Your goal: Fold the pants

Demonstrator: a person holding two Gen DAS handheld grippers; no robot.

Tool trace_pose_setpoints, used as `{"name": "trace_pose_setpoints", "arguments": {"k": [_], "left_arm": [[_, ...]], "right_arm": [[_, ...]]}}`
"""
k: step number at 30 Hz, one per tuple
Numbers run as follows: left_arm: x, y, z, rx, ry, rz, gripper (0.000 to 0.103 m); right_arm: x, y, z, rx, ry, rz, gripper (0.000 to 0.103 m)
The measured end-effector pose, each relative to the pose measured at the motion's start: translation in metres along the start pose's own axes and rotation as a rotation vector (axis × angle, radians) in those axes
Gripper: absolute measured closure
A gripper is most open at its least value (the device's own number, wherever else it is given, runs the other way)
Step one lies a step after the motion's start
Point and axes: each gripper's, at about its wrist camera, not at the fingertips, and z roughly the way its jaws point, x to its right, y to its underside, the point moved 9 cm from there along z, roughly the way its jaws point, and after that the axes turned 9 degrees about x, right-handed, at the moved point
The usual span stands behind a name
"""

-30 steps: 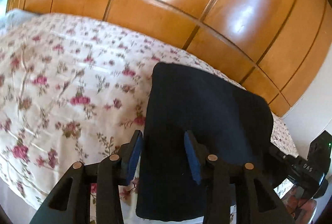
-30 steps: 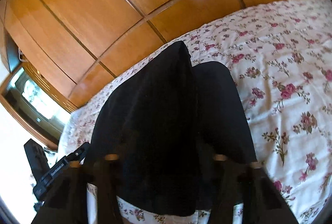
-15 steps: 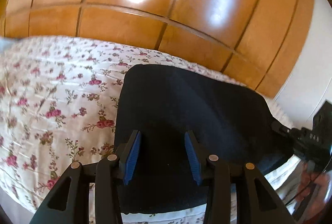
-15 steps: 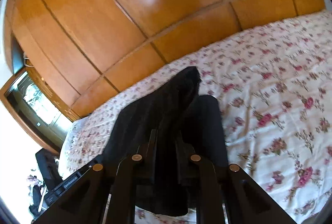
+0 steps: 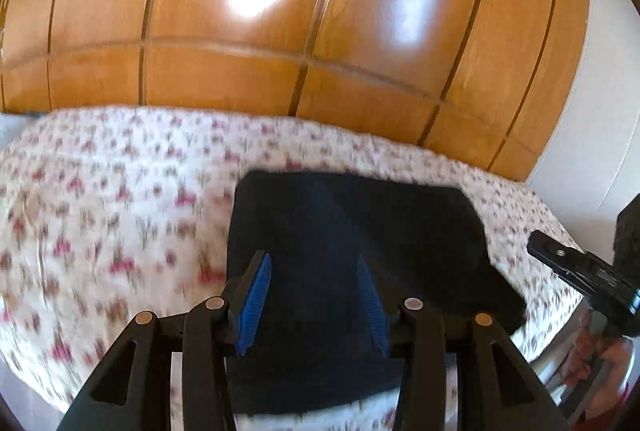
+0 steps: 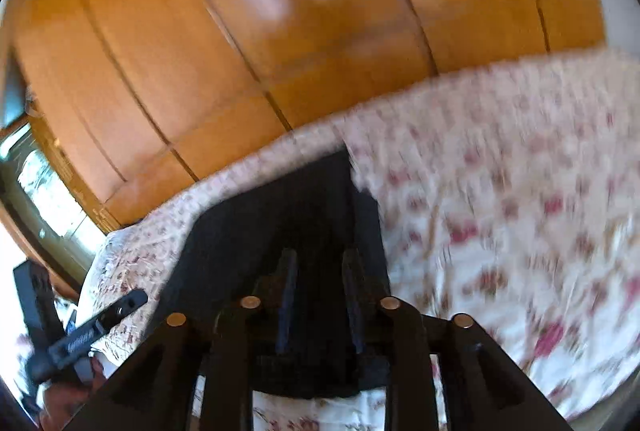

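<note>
The dark navy pants (image 5: 352, 231) lie folded into a flat rectangle on the floral bedspread (image 5: 120, 215), near its front edge. My left gripper (image 5: 316, 263) is open and empty, hovering just above the near part of the pants. In the right wrist view the pants (image 6: 248, 239) lie flat too. My right gripper (image 6: 320, 259) is open with a narrow gap, empty, above their near edge. The right gripper (image 5: 580, 267) also shows at the right edge of the left wrist view, and the left gripper (image 6: 88, 335) at the left edge of the right wrist view.
A glossy wooden wardrobe (image 5: 280, 31) stands right behind the bed. A white wall (image 5: 600, 135) is at the right. A window or mirror (image 6: 44, 191) is at the far left in the right wrist view. The bed's front edge is just below the grippers.
My right gripper let go of the raised pant fabric, which now lies flat, and opened slightly. Both grippers pulled back and up from the pants. The left stayed open.
</note>
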Motion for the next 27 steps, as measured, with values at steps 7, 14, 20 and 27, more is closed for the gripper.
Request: {"name": "trace_pose_setpoints", "arguments": {"k": [7, 14, 20, 27], "left_arm": [[0.024, -0.022, 0.073, -0.143, -0.012, 0.149, 0.058], [0.013, 0.005, 0.132, -0.278, -0.124, 0.194, 0.056], [0.01, 0.015, 0.163, -0.226, -0.142, 0.245, 0.053], [0.004, 0.014, 0.164, -0.206, -0.101, 0.164, 0.053]], "right_arm": [[-0.057, -0.012, 0.066, -0.14, -0.018, -0.209, 0.059], [-0.019, 0.014, 0.134, -0.271, 0.106, -0.298, 0.064], [0.015, 0.025, 0.151, -0.233, 0.131, -0.243, 0.072], [0.017, 0.022, 0.156, -0.184, 0.117, -0.194, 0.071]]}}
